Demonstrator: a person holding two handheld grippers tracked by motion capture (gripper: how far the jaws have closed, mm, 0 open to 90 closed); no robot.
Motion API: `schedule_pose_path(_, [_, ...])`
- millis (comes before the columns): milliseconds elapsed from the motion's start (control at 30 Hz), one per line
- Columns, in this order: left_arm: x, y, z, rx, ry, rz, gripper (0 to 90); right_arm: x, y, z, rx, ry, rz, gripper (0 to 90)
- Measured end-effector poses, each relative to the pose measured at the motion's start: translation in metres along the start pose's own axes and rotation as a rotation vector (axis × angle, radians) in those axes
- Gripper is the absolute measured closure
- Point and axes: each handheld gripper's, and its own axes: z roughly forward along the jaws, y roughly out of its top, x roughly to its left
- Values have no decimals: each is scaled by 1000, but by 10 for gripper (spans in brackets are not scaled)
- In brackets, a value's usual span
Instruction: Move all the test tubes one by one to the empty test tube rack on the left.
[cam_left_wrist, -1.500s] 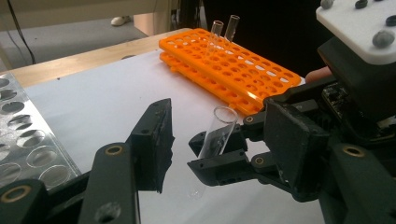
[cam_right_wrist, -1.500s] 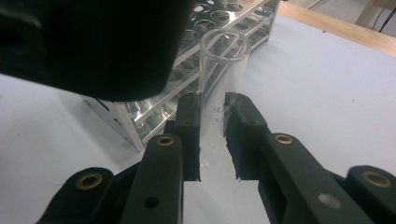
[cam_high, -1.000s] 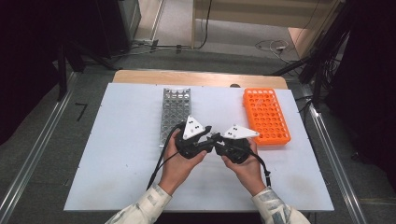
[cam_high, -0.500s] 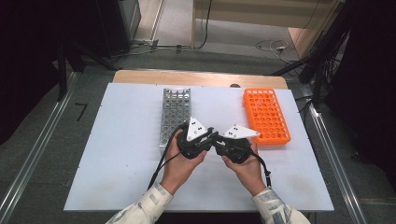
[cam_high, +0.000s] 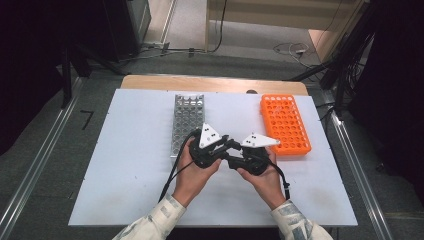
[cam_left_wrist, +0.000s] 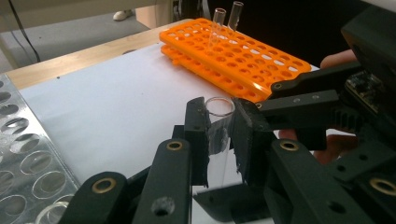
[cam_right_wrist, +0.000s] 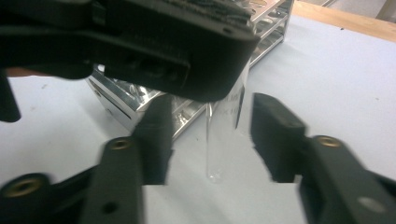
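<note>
Left tool (cam_left_wrist: 219, 140) clamped on an upright clear test tube (cam_left_wrist: 219, 128) at the white counter's (cam_high: 135, 150) centre, right tool (cam_right_wrist: 210, 140) spread wide around the tube's lower end, steel rack (cam_high: 187, 120) at 11 o'clock, orange rack (cam_high: 285, 122) at 2 o'clock.

orange rack (cam_high: 285, 122) far right | silver metal rack (cam_high: 188, 117) left of it | white table (cam_high: 130, 150) | black grippers | patterned pale sleeves (cam_high: 155, 222)
</note>
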Motion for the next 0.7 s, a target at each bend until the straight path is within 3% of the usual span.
schedule_pose_path(133, [2, 6, 0, -14, 3, -14, 765, -1, -1, 0, -9, -3, 11, 267])
schedule_pose_path(200, [4, 9, 0, -19, 8, -17, 765, -2, -1, -1, -3, -2, 16, 239])
schedule_pose_path(433, [16, 13, 0, -20, 22, -50, 765, -8, -3, -4, -3, -1, 30, 227])
schedule_pose_path(700, [28, 20, -5, -52, 43, -82, 765, -13, -4, -8, -9, -12, 42, 227])
